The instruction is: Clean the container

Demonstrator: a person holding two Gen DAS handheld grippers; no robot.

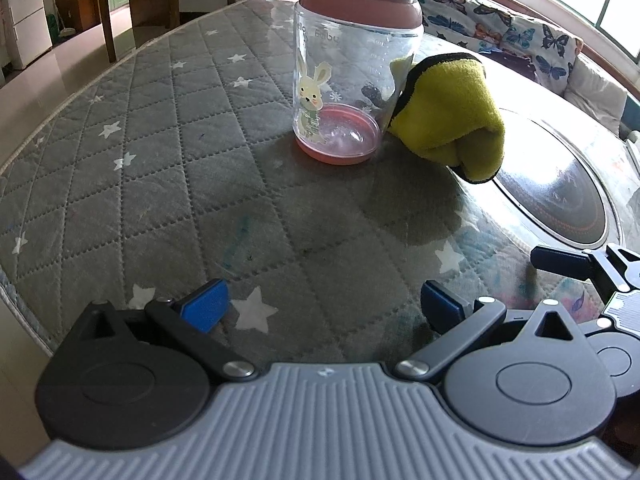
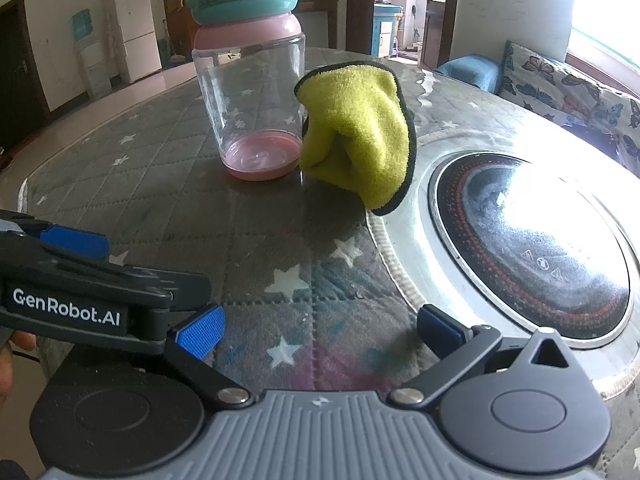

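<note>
Both grippers, left gripper (image 1: 322, 304) and right gripper (image 2: 320, 330), hang spread and empty; bottle (image 1: 352, 80) stands mid-table touching the yellow cloth (image 1: 448, 116), so a clumsy cloth grab probably tips that top-heavy thing

The left gripper (image 1: 322, 304) and right gripper (image 2: 320, 330) sat side by side, level and low, both pointing forward with blue-padded jaws spread wide and gripping nothing, the left one's body overlapping the right's view.
</note>
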